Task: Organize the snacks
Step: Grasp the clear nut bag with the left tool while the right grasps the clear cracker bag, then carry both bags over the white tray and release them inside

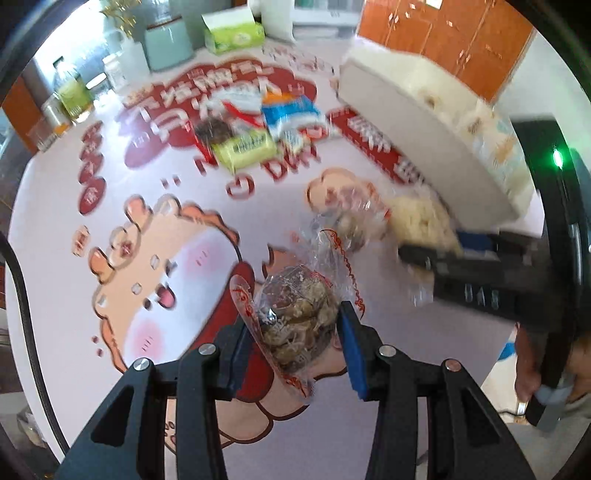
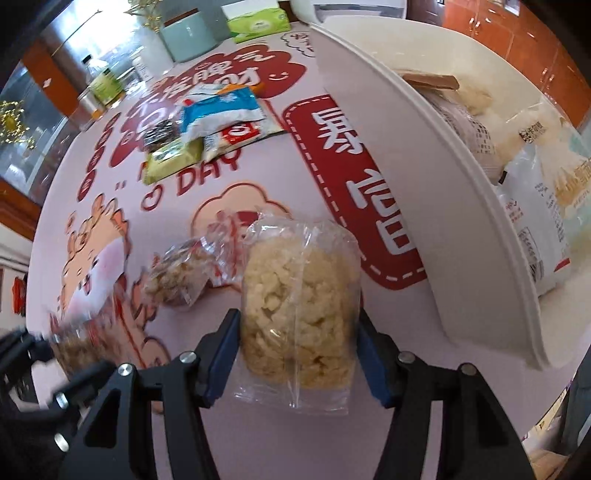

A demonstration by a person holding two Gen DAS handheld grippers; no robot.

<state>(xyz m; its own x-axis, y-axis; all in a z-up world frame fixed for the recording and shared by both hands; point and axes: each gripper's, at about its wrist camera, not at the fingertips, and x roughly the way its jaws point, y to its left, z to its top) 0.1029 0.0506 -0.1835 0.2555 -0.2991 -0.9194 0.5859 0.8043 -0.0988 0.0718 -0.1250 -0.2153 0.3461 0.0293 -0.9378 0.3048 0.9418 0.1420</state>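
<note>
My left gripper is shut on a clear, red-trimmed packet of brown snack, held above the table. My right gripper is shut on a clear bag of pale yellow crisp snack; this bag also shows in the left wrist view, with the right gripper on it. Another clear packet of brown snack lies on the table between the two grippers. A white bin to the right holds several snack bags. A pile of packets lies farther back: a blue-white bag, a green bar, a dark one.
The table has a pink cloth with red print. At its far edge stand a green tissue box, a teal canister, a white vase and a bottle with a green label. Orange cabinets are behind.
</note>
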